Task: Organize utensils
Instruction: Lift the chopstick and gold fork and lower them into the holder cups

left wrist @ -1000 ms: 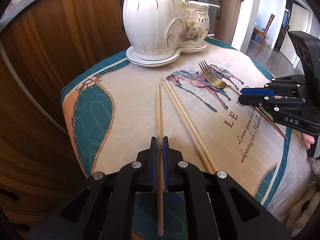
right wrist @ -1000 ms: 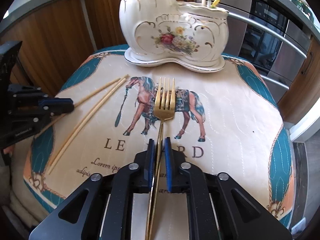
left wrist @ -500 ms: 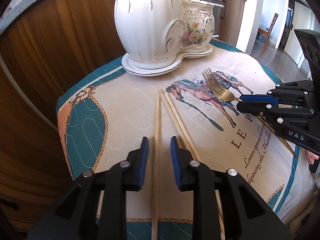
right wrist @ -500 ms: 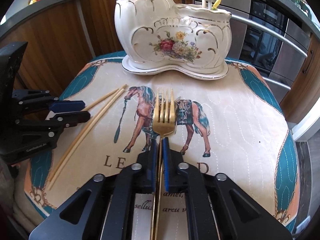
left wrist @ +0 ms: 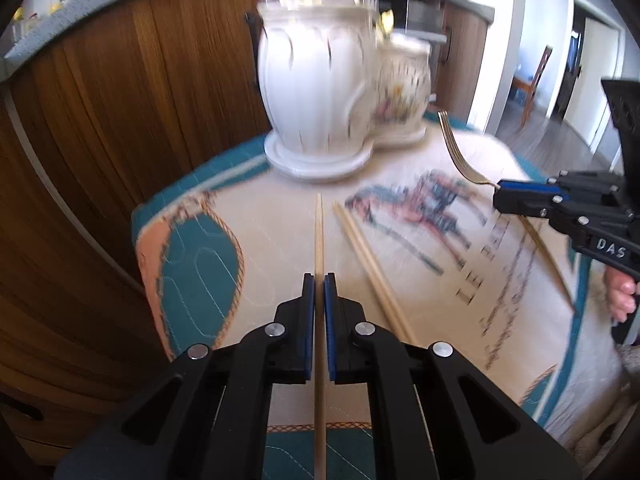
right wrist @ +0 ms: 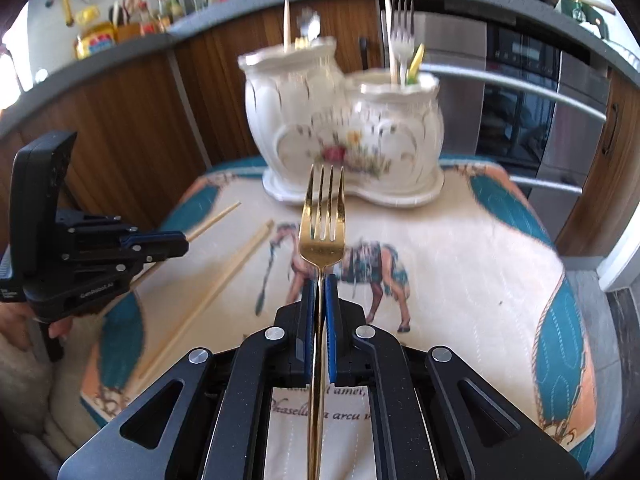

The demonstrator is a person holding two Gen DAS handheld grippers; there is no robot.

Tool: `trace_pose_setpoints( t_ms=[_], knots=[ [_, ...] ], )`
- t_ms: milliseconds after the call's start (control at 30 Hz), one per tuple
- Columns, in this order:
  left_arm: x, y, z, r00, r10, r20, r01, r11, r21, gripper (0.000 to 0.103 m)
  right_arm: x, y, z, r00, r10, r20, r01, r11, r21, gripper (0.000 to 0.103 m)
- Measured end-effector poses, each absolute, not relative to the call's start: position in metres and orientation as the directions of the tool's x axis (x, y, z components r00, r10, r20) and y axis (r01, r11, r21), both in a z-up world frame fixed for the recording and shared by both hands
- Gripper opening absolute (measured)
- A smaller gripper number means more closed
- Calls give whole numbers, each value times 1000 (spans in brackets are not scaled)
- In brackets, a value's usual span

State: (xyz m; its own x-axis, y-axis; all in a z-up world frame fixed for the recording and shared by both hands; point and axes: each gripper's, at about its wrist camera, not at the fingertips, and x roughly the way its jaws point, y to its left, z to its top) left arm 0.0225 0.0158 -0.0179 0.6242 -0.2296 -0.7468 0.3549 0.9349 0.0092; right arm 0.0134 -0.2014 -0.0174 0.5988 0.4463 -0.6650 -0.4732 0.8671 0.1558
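Note:
My left gripper [left wrist: 319,276] has its jaws closing on a single wooden chopstick [left wrist: 319,236]; the pads press it and its tip hangs above the cloth. Two more chopsticks [left wrist: 368,256] lie side by side on the cloth just to its right. My right gripper [right wrist: 319,278] is shut on the neck of a gold fork [right wrist: 323,220], which is held off the cloth with its tines pointing at the white ceramic utensil holder [right wrist: 340,128]. The holder has two compartments with several utensils standing in them. In the left wrist view, the right gripper [left wrist: 498,194] holds the fork [left wrist: 460,152] at the right.
A quilted horse-print cloth [right wrist: 460,264] covers the small table. Wooden cabinet fronts [left wrist: 140,112] stand close behind and to the left. An oven with steel handles [right wrist: 532,104] is at the back right. A person's hand [left wrist: 622,300] grips the right tool.
The left jaws opened around the chopstick, then closed on it and lifted it. The right gripper raised the fork off the cloth. Both views tilted up toward the holder.

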Motion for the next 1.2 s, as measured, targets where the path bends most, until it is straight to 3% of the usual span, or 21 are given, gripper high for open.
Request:
trace_pose_setpoints(
  t_ms=[400,633,1000,1200],
  knots=[
    [22,20,64,805,-367,-466,375,924,-79,5,10,-212,33,758,480,-442,-459,874,162,6],
    [50,-1,104,824,-391,-410,396,915,-75,5,40,-212,85,856,438,-275,-413,899,144,5],
    [101,2,149,898,-377,-226,344,923,-173,5,84,-216,134,865,456,-209,-425,888,176,5],
    [129,-6,154,935,-341,-95,321,930,-180,5,100,-220,143,908,388,-156,-361,916,175,5]
  ],
)
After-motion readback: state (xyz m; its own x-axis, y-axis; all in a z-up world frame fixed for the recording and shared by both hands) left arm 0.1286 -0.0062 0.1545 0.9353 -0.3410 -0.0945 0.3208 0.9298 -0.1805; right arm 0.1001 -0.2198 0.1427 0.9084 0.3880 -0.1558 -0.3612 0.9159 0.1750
